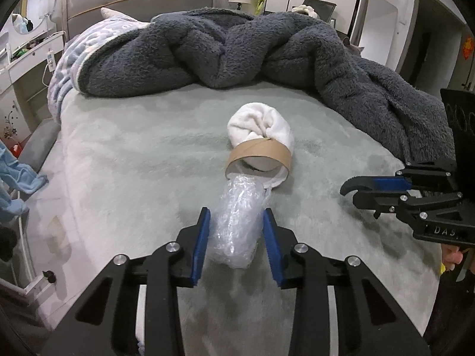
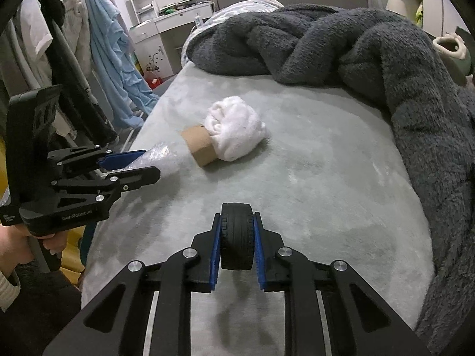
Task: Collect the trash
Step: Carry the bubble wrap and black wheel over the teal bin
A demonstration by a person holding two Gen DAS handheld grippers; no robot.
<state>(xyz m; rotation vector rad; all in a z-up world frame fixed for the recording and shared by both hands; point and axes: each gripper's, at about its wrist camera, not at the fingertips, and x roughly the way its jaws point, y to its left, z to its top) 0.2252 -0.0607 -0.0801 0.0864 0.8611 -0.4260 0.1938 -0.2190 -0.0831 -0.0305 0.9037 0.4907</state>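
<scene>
Trash lies on a bed [image 1: 118,154] beneath a heaped grey blanket [image 1: 237,50]: mid-bed, a cardboard tube [image 1: 259,153] stuffed with white cloth [image 1: 255,124]. The left hand-held gripper [image 1: 236,222] clamps a wad of clear plastic [image 1: 237,222] near the bed's front edge; the right hand-held gripper [image 2: 236,237] clamps a small black wheel [image 2: 236,235]. Both pickups look secured; next, probably lift and carry to a bin, none visible.

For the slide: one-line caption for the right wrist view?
Right claw shut on a small black tyre over the grey bed; left claw grips crumpled clear plastic.
</scene>
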